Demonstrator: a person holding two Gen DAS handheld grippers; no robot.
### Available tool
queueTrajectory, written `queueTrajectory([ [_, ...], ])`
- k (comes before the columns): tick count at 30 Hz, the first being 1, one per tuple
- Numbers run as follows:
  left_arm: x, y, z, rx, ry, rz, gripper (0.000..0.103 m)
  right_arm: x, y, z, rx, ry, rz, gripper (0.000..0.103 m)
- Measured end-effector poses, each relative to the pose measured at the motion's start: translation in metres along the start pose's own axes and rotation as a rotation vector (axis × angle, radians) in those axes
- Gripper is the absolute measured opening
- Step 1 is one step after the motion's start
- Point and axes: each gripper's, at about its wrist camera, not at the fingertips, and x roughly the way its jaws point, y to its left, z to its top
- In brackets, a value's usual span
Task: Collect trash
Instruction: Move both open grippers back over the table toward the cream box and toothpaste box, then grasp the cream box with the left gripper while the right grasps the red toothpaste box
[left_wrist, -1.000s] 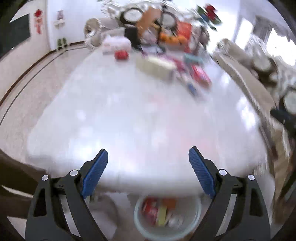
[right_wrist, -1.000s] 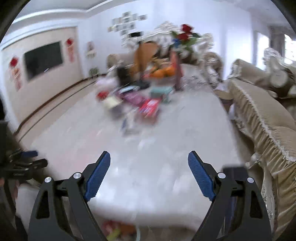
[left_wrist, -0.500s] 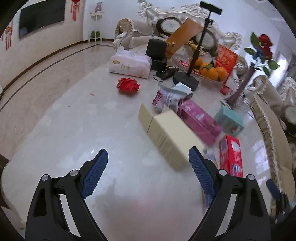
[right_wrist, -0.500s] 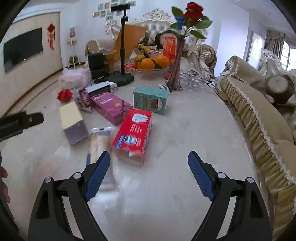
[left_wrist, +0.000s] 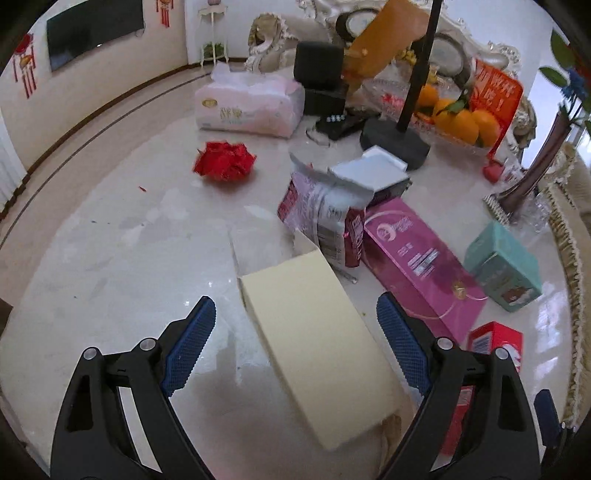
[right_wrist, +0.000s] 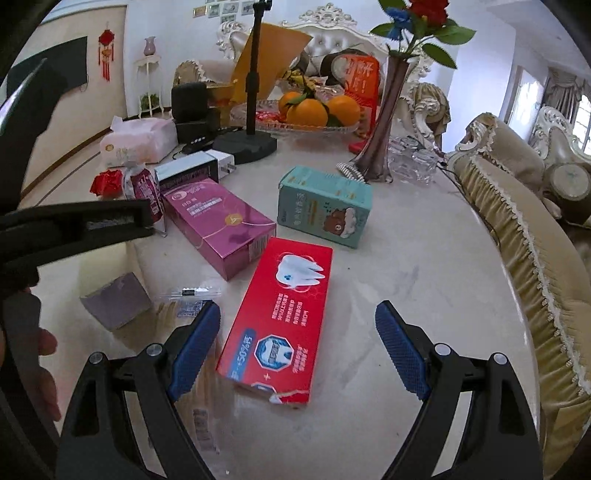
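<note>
both tools wide & empty, now nearer: left tool (left_wrist: 295, 339) over cream box (left_wrist: 314, 339), right tool (right_wrist: 297, 341) over red box (right_wrist: 284, 314)

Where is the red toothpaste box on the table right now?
In the right wrist view, the red toothpaste box lies flat on the table between the open right claw, with the pink box at its upper left.

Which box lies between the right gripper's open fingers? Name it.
The red toothpaste box, tooth picture on top; the pink box and teal box lie farther off.
</note>
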Motion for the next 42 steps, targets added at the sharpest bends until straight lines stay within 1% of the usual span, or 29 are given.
queueTrajectory([
  [2,0.01,-0.003,0.001,0.018,0.013,0.031,0.087,0.006,0.001,0.001,-0.001,0.013,-0.003,0.082],
  [4,0.017,-0.004,0.0,0.037,0.021,0.042,0.087,0.012,0.001,0.002,-0.001,0.024,0.004,0.082],
  [5,0.019,-0.003,-0.002,0.048,0.026,0.042,0.087,0.014,0.0,0.002,-0.001,0.029,0.004,0.082],
  [7,0.018,-0.001,-0.003,0.062,0.022,0.019,0.087,0.016,-0.003,0.002,-0.001,0.037,0.006,0.082],
  [10,0.015,0.005,-0.004,0.11,0.01,0.034,0.087,0.019,-0.01,0.001,0.021,0.056,0.029,0.082],
  [12,0.014,0.01,-0.003,0.129,0.014,0.026,0.087,0.023,-0.011,0.001,0.019,0.07,0.029,0.082],
  [15,0.018,0.017,-0.001,0.115,0.04,0.03,0.087,0.028,-0.006,0.001,-0.007,0.087,0.018,0.082],
  [17,0.023,0.017,-0.002,0.094,0.071,0.02,0.087,0.028,-0.001,0.001,-0.029,0.086,0.012,0.082],
  [18,0.024,0.015,-0.003,0.1,0.08,0.024,0.087,0.028,0.002,0.002,-0.046,0.084,0.011,0.082],
  [19,0.025,0.013,-0.004,0.119,0.08,0.04,0.087,0.028,0.003,0.002,-0.053,0.085,0.009,0.081],
  [21,0.023,0.008,-0.007,0.157,0.049,0.068,0.087,0.028,0.005,0.002,-0.061,0.086,0.013,0.081],
  [26,0.023,0.015,-0.006,0.137,0.072,0.053,0.087,0.028,0.001,0.001,-0.046,0.094,0.031,0.081],
  [29,0.022,0.019,-0.009,0.174,0.055,0.021,0.087,0.03,-0.001,-0.001,-0.039,0.101,0.031,0.081],
  [32,0.021,0.021,-0.012,0.206,0.044,-0.006,0.087,0.031,-0.002,0.0,-0.026,0.105,0.042,0.076],
  [33,0.02,0.021,-0.012,0.214,0.043,-0.016,0.082,0.031,-0.003,0.0,-0.021,0.106,0.049,0.072],
  [34,0.019,0.021,-0.013,0.22,0.043,-0.033,0.078,0.031,-0.003,0.0,-0.007,0.109,0.073,0.064],
  [35,0.017,0.02,-0.013,0.234,0.036,-0.041,0.066,0.031,-0.004,0.0,0.004,0.111,0.085,0.06],
  [36,0.015,0.019,-0.013,0.243,0.03,-0.046,0.047,0.03,-0.004,0.0,0.016,0.114,0.099,0.05],
  [38,0.013,0.018,-0.013,0.258,0.029,-0.044,0.046,0.03,-0.005,0.0,0.023,0.116,0.099,0.048],
  [42,0.011,0.026,-0.014,0.261,0.036,-0.08,0.046,0.023,-0.012,0.0,0.069,0.113,0.13,0.046],
])
